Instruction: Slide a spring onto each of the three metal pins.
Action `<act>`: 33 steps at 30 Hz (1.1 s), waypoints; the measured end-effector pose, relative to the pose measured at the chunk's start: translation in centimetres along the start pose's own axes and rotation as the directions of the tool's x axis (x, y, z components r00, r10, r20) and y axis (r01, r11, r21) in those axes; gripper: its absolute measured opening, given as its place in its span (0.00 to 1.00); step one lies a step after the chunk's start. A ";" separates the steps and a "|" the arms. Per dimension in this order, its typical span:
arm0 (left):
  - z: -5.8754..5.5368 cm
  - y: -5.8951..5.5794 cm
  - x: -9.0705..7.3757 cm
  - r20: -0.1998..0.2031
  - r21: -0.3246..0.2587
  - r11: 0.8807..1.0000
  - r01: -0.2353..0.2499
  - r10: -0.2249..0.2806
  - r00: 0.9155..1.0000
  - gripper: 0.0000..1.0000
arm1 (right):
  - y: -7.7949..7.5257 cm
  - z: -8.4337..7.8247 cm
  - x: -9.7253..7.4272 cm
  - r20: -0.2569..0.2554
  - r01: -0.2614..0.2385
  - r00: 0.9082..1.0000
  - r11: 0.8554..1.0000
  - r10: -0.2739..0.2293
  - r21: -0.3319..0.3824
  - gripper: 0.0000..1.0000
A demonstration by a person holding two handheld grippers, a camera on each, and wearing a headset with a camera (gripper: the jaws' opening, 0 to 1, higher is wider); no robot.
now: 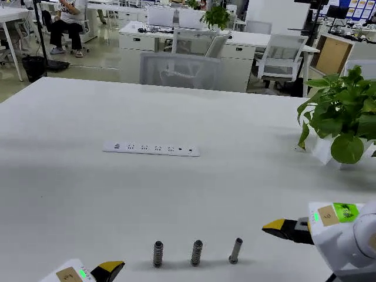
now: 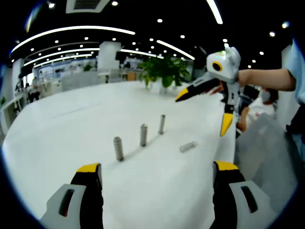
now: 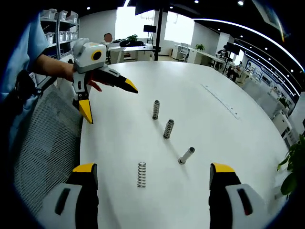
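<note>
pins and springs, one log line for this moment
sprung pins: two | bare pin: one | loose spring: lying flat | left gripper: open, empty | right gripper: open, empty

Left tool [image 1: 107, 271]: cropped by head view's bottom edge. Right tool [image 1: 286, 229]: body cropped at right edge. Plant [image 1: 341, 114]: likewise.

No legible text or labels.

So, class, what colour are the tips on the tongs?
Yellow tips on black bodies, clearest in the right gripper view.
</note>
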State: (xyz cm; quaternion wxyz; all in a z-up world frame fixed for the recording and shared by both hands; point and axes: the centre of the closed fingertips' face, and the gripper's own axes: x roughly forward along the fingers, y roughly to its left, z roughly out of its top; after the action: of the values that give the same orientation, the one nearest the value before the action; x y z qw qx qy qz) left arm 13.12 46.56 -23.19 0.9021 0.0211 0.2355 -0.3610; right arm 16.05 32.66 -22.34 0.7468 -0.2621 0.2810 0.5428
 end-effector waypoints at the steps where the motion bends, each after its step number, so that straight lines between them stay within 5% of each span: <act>1: 0.0 -0.1 0.0 -0.001 0.001 1.000 0.002 -0.002 1.000 0.97 | 0.1 -0.3 -0.3 0.002 0.007 1.000 1.000 -0.007 0.015 0.99; 10: -0.1 -0.2 -0.1 -0.025 0.018 1.000 0.020 -0.019 0.999 0.97 | 0.1 -2.4 -2.9 0.033 0.096 0.994 0.988 -0.100 0.117 0.99; 21: 0.2 -0.4 0.2 -0.040 0.063 0.997 0.053 -0.051 0.998 0.95 | 0.9 -4.7 -4.5 0.038 0.138 0.988 0.971 -0.149 0.197 0.99; 29: 0.8 -1.9 1.4 -0.046 0.138 0.982 0.126 -0.120 0.992 0.85 | 1.8 -5.4 -4.6 0.048 0.152 0.985 0.960 -0.168 0.237 0.98; 33: 1.0 -3.3 2.7 -0.067 0.179 0.963 0.200 -0.190 0.979 0.75 | 2.3 -5.8 -4.7 0.048 0.152 0.985 0.957 -0.168 0.247 0.98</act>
State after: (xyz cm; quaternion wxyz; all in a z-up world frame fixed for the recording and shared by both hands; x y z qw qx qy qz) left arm 12.98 42.19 -23.06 0.8503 0.0902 0.2239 -0.4677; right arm 11.84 26.18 -23.35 0.8239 -0.1721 0.2971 0.4509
